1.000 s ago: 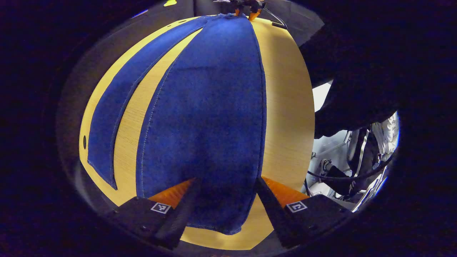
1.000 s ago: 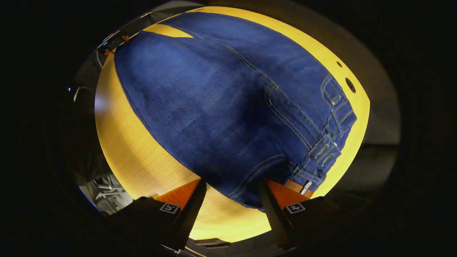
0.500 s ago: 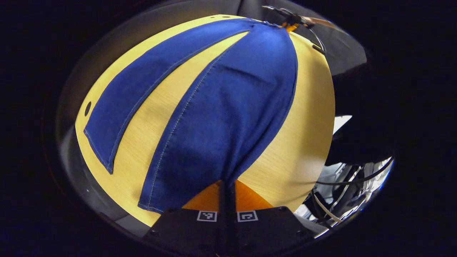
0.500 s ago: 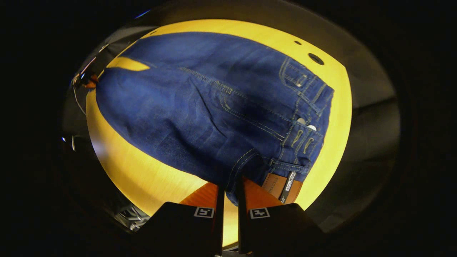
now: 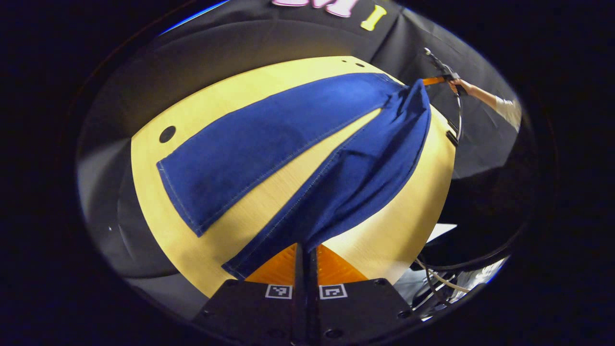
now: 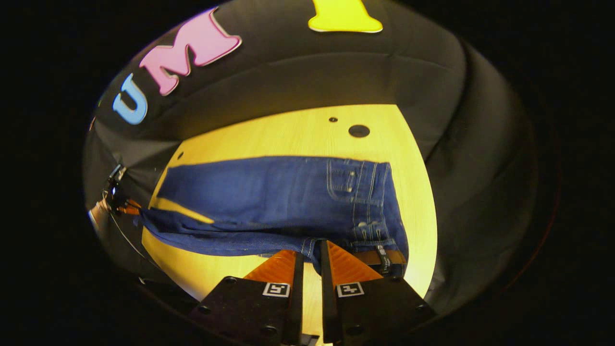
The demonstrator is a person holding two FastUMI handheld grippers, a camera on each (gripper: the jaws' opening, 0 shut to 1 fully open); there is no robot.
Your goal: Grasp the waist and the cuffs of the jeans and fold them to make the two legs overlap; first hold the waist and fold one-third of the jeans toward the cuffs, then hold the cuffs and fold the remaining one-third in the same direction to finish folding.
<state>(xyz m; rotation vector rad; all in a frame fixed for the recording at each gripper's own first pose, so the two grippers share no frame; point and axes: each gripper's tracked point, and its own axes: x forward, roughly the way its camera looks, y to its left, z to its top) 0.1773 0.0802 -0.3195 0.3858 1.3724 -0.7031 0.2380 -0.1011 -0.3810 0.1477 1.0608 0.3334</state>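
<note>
Blue jeans lie lengthwise on a yellow wooden table. The far leg rests flat. The near leg hangs lifted and creased above the tabletop. My left gripper is shut on the cuff of that near leg. At the far end, the right gripper is held by a hand. In the right gripper view, my right gripper is shut on the near edge of the waist, raised off the table. The left gripper holds the cuff at the far left.
A round cable hole sits near the table's far corner by the flat cuff; another hole lies beyond the waist. Black cloth walls surround the table. Cables lie on the floor past the near right edge.
Both grippers went from open to shut, the left on the near cuff and the right on the waist edge. Both then rose, pulling the near leg up off the table.
</note>
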